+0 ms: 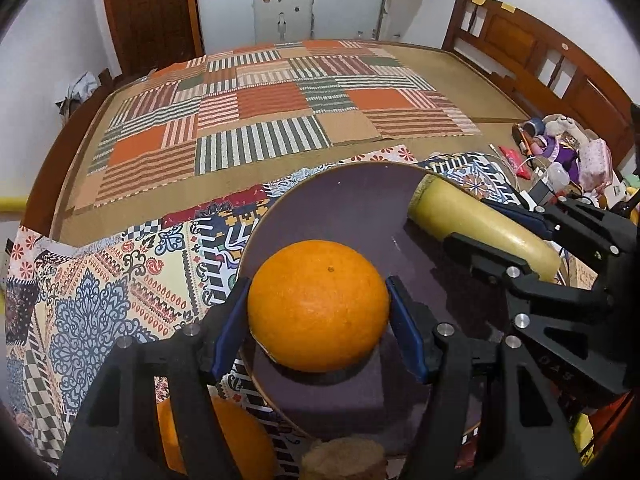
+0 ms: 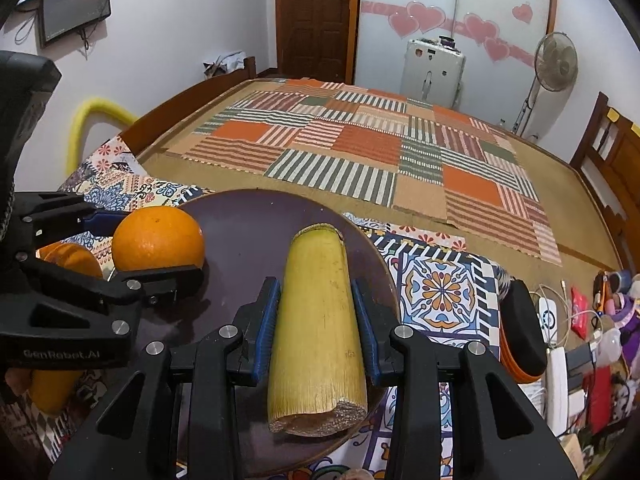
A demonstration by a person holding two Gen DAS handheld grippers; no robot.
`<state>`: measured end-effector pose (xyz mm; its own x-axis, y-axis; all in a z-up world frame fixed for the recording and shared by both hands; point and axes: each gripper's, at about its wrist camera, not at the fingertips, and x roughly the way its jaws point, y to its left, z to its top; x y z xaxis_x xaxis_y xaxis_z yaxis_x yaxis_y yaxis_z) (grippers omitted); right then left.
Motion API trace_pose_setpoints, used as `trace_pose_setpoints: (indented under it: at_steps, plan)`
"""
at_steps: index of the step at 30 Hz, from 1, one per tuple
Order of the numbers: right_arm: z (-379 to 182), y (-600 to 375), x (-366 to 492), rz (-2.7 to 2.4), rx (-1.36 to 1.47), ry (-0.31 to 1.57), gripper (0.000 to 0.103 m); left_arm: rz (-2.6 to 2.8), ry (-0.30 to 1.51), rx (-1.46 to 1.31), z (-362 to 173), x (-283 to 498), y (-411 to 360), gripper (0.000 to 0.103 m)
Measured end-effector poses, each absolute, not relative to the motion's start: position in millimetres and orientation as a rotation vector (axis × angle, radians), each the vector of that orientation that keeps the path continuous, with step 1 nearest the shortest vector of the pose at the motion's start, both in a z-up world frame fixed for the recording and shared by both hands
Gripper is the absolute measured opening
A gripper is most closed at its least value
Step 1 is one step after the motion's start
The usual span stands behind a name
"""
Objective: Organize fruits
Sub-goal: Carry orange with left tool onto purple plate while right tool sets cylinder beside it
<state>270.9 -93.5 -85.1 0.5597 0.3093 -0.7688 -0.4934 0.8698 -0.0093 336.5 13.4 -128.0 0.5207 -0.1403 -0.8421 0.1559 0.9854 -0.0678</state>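
Left wrist view takes in the bed first, spread with a patchwork cloth, and on its near edge the dark round plate, the landmark for all else. Over the plate's near-left part the orange sits clamped between the blue pads of the left gripper, its underside at or just above the plate; I cannot tell which. Over the plate's right side the yellow cane piece is clenched in the right gripper, its long axis running from the plate's near rim toward its middle, in line with the fingers. Both fruits are over the plate, so the coming move is likely a release, and each hand is already at its own fruit. A second orange lies off the plate, just beside its near-left rim, nearer the left hand.
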Motion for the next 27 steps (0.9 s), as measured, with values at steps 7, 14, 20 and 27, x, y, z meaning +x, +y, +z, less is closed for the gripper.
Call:
trace_pose_setpoints:
  at_steps: [7,14,20,27]
  plan:
    - [-72,-96,267,0.476,-0.216,0.813,0.034,-0.186,0.993,0.001,-123,332,18,0.067]
    - [-57,-105,254,0.492,-0.175,0.776,0.034,-0.172,0.884,-0.007,-89,308,25,0.067]
    - [-42,-117,233,0.497,-0.152,0.72,0.034,-0.154,0.776,0.022,-60,272,25,0.067]
    - [-29,-133,203,0.491,-0.14,0.647,0.037,-0.153,0.703,0.022,-46,233,30,0.067]
